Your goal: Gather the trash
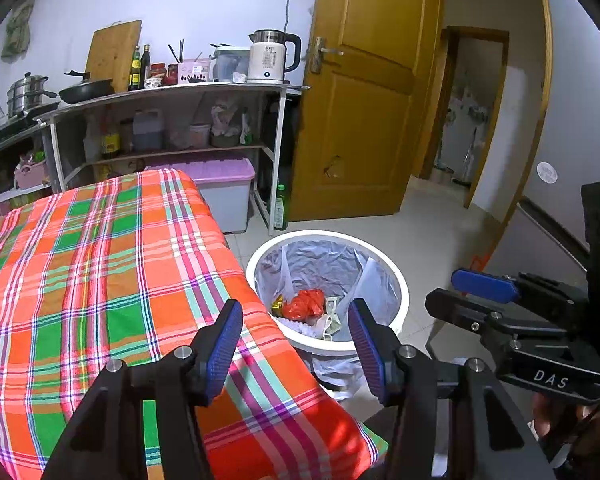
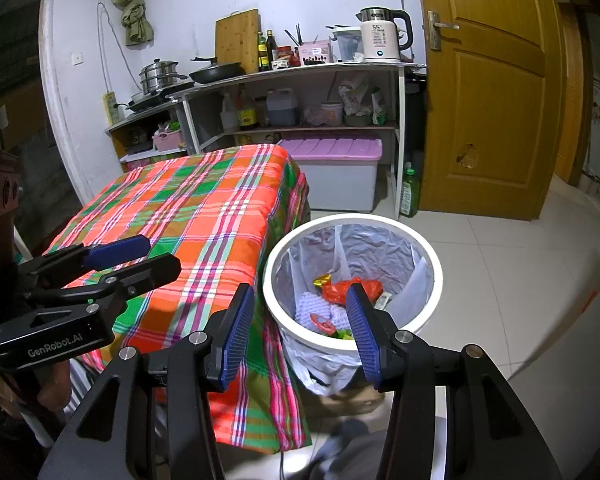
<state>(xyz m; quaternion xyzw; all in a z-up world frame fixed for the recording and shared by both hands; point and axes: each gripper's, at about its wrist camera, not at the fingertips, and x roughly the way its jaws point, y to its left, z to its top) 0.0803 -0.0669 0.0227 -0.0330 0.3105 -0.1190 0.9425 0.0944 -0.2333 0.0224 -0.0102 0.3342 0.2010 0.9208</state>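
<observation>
A white trash bin (image 1: 396,280) with a clear liner stands on the floor beside the table; it also shows in the right wrist view (image 2: 430,264). Inside lie a red plastic bag (image 1: 304,303), a gold wrapper (image 2: 322,280), white foam netting (image 2: 316,304) and other scraps. My left gripper (image 1: 296,344) is open and empty above the table's near right edge, next to the bin. My right gripper (image 2: 298,332) is open and empty, over the bin's near rim. Each gripper shows in the other's view, the right one (image 1: 460,292) and the left one (image 2: 148,258).
A table with an orange, green and pink plaid cloth (image 1: 100,272) fills the left. Behind it stands a shelf (image 1: 168,96) with a kettle (image 1: 270,58), pans and bottles, and a lidded storage box (image 1: 224,188) beneath. A wooden door (image 1: 364,92) stands open to the right.
</observation>
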